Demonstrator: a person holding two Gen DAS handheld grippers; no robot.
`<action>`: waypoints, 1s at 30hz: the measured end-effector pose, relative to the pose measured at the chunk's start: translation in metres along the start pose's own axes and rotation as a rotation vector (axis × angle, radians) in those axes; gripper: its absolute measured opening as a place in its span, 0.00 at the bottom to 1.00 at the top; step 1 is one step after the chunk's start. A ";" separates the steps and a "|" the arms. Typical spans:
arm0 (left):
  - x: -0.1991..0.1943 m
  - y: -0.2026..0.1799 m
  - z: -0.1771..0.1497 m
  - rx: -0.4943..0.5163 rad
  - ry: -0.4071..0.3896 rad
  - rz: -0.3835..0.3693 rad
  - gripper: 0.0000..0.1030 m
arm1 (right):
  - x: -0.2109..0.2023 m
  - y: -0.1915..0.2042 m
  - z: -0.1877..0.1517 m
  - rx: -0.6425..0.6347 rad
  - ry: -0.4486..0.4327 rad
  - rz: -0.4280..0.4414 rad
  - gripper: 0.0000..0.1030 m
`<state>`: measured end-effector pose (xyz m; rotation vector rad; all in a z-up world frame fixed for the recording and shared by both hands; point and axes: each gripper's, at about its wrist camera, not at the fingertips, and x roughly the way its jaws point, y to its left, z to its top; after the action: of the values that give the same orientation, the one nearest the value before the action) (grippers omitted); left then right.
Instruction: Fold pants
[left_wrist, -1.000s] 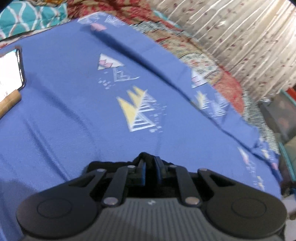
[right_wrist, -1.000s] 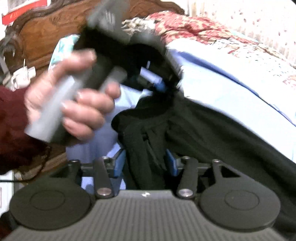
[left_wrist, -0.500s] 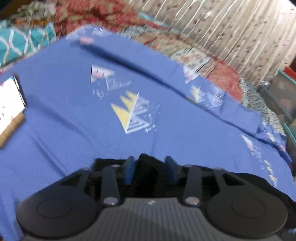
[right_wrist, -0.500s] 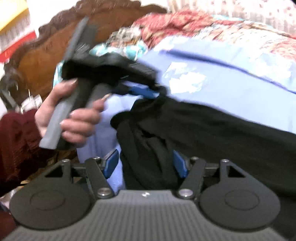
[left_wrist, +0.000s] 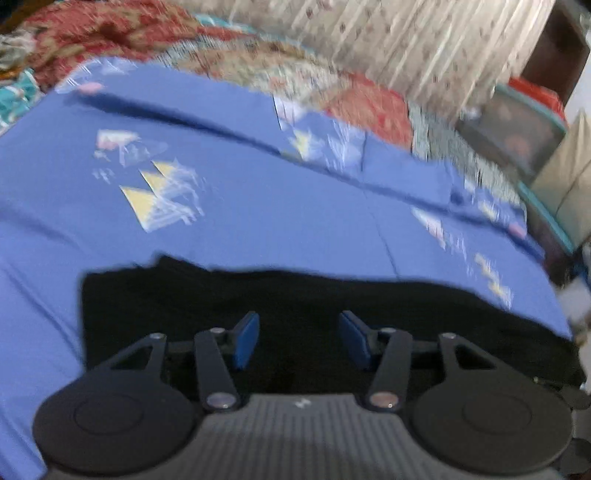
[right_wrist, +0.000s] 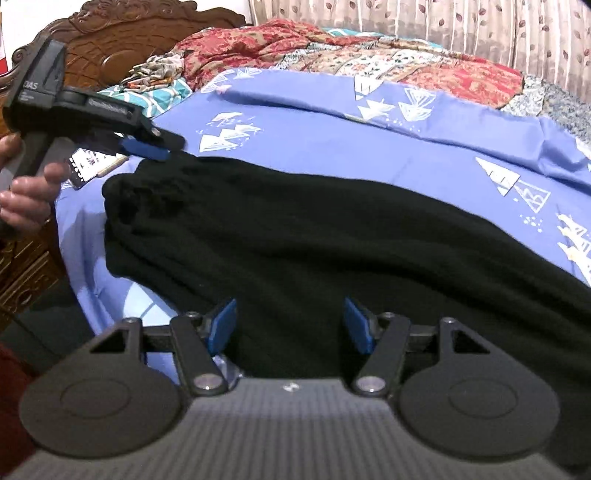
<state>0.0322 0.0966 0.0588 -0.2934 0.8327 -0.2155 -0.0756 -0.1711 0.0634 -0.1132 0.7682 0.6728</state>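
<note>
Right wrist view: black pants (right_wrist: 303, 236) stretched long across the blue bedsheet (right_wrist: 332, 147), waistband end toward the left gripper (right_wrist: 147, 146). Right gripper (right_wrist: 290, 325) hangs over the near edge, empty; both sets of jaws have just parted, gripping nothing.

Bed (right_wrist: 332, 155) in blue sheet; black pants (right_wrist: 295, 251) spread flat.
</note>
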 end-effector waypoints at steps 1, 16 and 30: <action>0.009 -0.001 -0.003 -0.003 0.025 0.009 0.47 | 0.000 0.002 -0.003 -0.014 0.013 0.004 0.60; 0.031 -0.006 -0.027 0.053 0.139 0.167 0.42 | -0.012 -0.002 -0.011 0.019 0.018 0.151 0.09; 0.006 -0.071 -0.003 0.137 0.039 0.075 0.44 | -0.070 -0.059 -0.053 0.303 -0.120 0.055 0.32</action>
<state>0.0293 0.0273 0.0768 -0.1297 0.8614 -0.2071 -0.1087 -0.2716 0.0633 0.2235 0.7511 0.6024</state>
